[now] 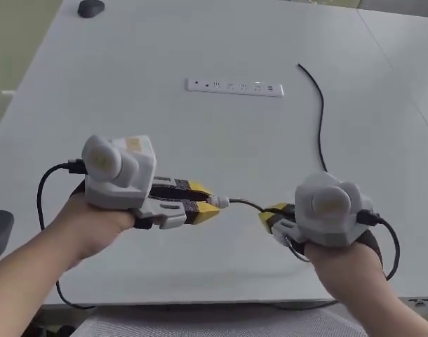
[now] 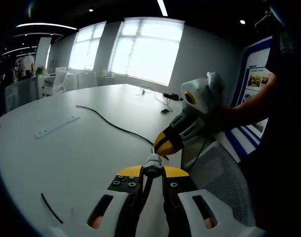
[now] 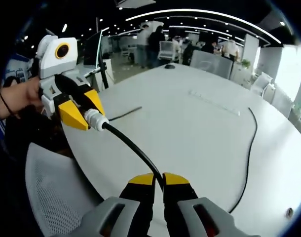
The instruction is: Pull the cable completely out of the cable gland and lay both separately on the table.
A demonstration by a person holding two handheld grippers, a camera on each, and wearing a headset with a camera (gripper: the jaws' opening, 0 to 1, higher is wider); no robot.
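Above the desk (image 1: 200, 140), my left hand-held gripper (image 1: 207, 204) clamps the gland (image 2: 152, 164), right hand-held gripper (image 3: 162, 178) the cable (image 3: 131, 143); still joined, nothing down.

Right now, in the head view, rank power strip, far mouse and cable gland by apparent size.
1. power strip
2. mouse
3. cable gland, partly hidden between jaws, so its place below the mouse is unsure.

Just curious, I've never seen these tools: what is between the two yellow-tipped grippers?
In the head view, a stretch of black cable runs from the white cable gland in the left gripper to the right gripper.
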